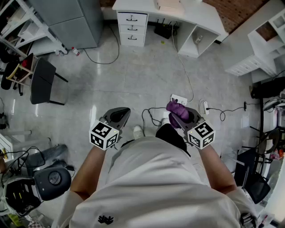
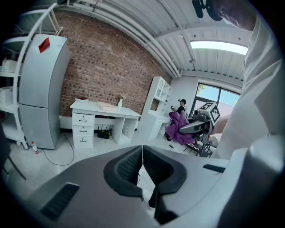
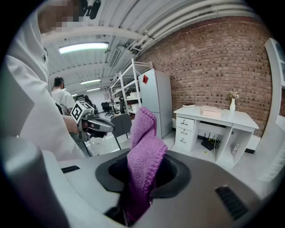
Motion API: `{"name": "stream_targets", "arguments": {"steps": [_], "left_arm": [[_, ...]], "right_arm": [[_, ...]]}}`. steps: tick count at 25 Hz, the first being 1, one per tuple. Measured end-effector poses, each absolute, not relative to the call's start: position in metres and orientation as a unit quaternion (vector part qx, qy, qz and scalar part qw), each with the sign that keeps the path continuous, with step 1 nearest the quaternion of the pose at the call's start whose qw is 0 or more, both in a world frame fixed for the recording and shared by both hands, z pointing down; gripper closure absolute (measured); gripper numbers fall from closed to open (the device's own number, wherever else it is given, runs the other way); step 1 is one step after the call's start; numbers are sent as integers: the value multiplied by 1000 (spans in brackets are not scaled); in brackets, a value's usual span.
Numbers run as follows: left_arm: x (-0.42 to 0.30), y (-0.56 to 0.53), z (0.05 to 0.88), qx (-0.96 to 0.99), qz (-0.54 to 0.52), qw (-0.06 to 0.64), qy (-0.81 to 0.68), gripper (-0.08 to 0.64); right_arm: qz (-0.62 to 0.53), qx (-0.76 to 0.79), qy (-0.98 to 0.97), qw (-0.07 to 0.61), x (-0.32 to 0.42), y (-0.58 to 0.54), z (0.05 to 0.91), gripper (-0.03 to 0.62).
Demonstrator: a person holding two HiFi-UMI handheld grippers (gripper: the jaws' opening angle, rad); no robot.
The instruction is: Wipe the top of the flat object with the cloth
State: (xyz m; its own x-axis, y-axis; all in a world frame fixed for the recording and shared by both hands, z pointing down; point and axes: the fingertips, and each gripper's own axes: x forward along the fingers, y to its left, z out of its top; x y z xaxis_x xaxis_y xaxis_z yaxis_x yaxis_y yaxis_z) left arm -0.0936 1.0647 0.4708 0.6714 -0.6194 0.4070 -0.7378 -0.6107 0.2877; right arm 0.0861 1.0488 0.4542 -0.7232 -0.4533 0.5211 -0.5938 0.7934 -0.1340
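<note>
My right gripper (image 1: 174, 112) is shut on a purple knitted cloth (image 1: 177, 109), held at waist height in front of the person's body. In the right gripper view the cloth (image 3: 144, 143) stands up from between the jaws of the right gripper (image 3: 143, 174). My left gripper (image 1: 123, 112) is beside it, shut with nothing between its pads (image 2: 129, 165). A white desk (image 1: 191, 13) stands far ahead against the brick wall, with a flat pale box (image 1: 169, 5) on top. Neither gripper is near it.
A grey fridge (image 1: 71, 18) stands left of the desk and a black chair (image 1: 42, 81) at the left. A power strip with cables (image 1: 179, 99) lies on the floor ahead. White shelves (image 1: 262, 49) are on the right. Another person (image 3: 59, 95) stands behind.
</note>
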Motion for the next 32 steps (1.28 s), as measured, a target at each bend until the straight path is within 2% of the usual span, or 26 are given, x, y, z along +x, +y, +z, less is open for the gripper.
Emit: {"name": "stream_targets", "arguments": {"steps": [14,26,32], "left_arm": [[-79,955,481,890,151,216,-372,534],[-7,687,462,875,198,202,-392,534],[38,607,448,861,204,190,-426,534]], "right_arm": [[163,284,-915,235,89,946,474,468],[203,256,-925,194,146,668,473,466],[208,249,-929,180,200,586,480,466]]}}
